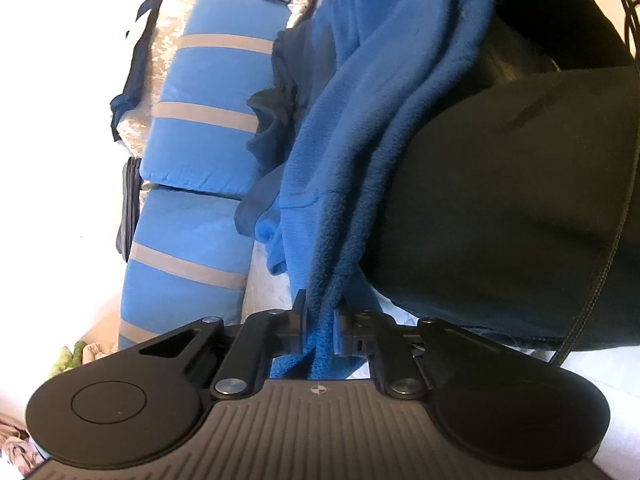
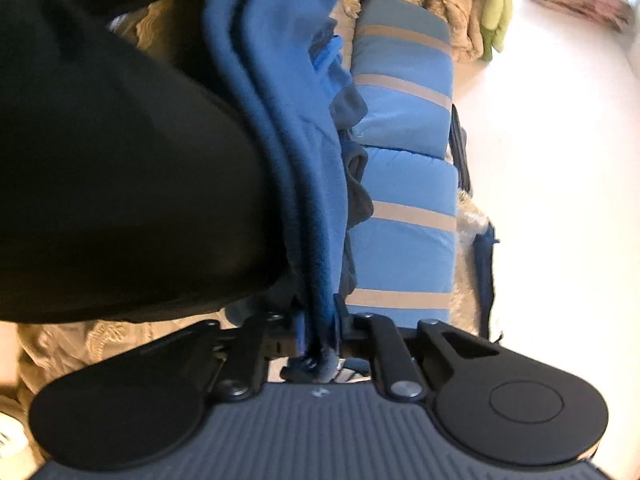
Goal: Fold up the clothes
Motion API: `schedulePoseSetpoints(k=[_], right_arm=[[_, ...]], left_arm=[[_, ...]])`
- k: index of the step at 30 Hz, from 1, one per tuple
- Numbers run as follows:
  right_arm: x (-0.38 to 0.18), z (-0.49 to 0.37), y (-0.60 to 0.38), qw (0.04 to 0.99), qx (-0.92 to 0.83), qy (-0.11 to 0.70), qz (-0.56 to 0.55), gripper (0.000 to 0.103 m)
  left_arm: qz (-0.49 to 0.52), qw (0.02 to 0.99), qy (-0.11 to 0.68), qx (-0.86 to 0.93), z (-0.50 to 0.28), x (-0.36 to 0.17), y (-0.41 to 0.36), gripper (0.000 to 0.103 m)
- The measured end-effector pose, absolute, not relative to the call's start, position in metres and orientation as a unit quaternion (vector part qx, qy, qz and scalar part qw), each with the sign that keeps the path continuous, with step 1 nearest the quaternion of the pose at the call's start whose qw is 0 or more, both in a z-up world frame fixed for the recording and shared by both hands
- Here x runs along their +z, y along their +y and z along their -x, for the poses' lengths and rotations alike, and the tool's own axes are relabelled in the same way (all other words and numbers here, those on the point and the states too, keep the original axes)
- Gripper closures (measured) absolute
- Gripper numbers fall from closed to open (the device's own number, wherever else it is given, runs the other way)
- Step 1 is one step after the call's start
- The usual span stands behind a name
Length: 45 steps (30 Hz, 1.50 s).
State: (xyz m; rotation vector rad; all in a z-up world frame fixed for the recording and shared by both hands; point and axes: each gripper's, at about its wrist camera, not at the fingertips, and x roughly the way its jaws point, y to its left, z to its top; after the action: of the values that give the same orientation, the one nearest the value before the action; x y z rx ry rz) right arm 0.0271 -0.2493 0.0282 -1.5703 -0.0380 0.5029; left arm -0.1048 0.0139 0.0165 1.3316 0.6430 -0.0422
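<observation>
Bright white bedding lies behind everything. Nearest me, my left gripper (image 1: 320,330) pinches a bunched edge of the blue fleece garment (image 1: 360,128), and my right gripper (image 2: 320,330) is clamped on another edge of it, so it hangs stretched between my hands against my dark clothing (image 1: 500,200). It feels soft, thick and limp, so I judge hems and corners the best holds. Beyond sits a blue striped cushion (image 1: 200,128).
</observation>
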Motion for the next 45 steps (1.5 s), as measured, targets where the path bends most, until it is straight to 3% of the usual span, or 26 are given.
schedulePoseSetpoints(k=[10, 18, 25, 33, 45], right_arm=[[0.067, -0.026, -0.248, 0.75, 0.239, 0.006, 0.616, 0.095], [0.106, -0.022, -0.284, 0.788, 0.291, 0.127, 0.527, 0.096], [0.14, -0.019, -0.314, 0.803, 0.33, 0.23, 0.439, 0.096], [0.12, -0.009, -0.313, 0.795, 0.338, 0.24, 0.443, 0.096], [0.168, -0.044, -0.314, 0.826, 0.346, 0.247, 0.37, 0.095]], left_arm=[[-0.572, 0.779, 0.255, -0.017, 0.116, 0.062, 0.005, 0.095], [-0.495, 0.825, 0.272, -0.026, 0.14, 0.123, 0.005, 0.095], [-0.469, 0.807, 0.345, -0.098, 0.163, 0.086, -0.005, 0.095], [-0.449, 0.819, 0.345, -0.088, 0.161, 0.09, 0.002, 0.095], [-0.374, 0.858, 0.337, -0.098, 0.124, 0.147, 0.022, 0.095]])
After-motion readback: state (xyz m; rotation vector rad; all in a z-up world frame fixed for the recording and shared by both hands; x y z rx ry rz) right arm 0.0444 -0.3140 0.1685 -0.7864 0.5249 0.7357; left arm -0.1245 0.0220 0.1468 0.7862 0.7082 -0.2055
